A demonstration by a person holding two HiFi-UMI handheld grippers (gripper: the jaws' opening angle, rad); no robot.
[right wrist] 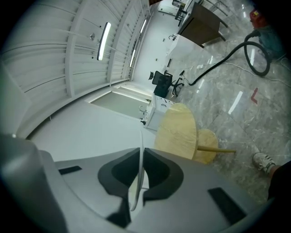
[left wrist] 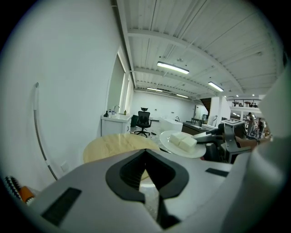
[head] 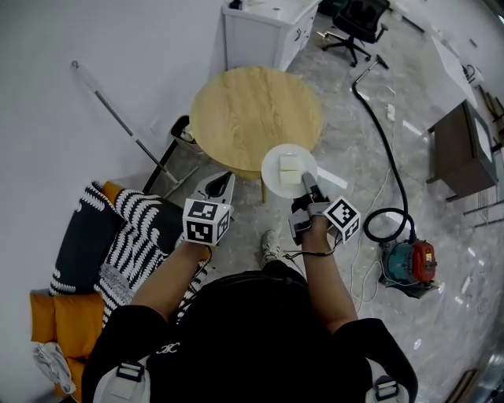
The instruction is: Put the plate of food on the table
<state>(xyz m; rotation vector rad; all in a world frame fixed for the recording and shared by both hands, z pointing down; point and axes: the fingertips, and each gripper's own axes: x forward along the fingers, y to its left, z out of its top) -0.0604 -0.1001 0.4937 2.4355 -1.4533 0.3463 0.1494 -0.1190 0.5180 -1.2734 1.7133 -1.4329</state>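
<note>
A white plate (head: 277, 171) with two pale blocks of food (head: 290, 170) hangs in the air just off the near right edge of the round wooden table (head: 252, 114). My right gripper (head: 309, 186) is shut on the plate's near rim. In the right gripper view the plate (right wrist: 138, 168) shows edge-on between the jaws, with the table (right wrist: 179, 132) beyond. My left gripper (head: 220, 187) is held left of the plate, near the table's front edge, shut and holding nothing. The left gripper view has that gripper (left wrist: 145, 152) facing the table (left wrist: 113, 144), with the plate (left wrist: 198, 152) to its right.
A red and teal vacuum (head: 408, 263) with a black hose (head: 382, 118) lies on the floor at the right. A striped cushion (head: 126, 232) sits at the left. Behind the table are a white cabinet (head: 264, 31) and an office chair (head: 358, 22). A dark cabinet (head: 461, 149) stands far right.
</note>
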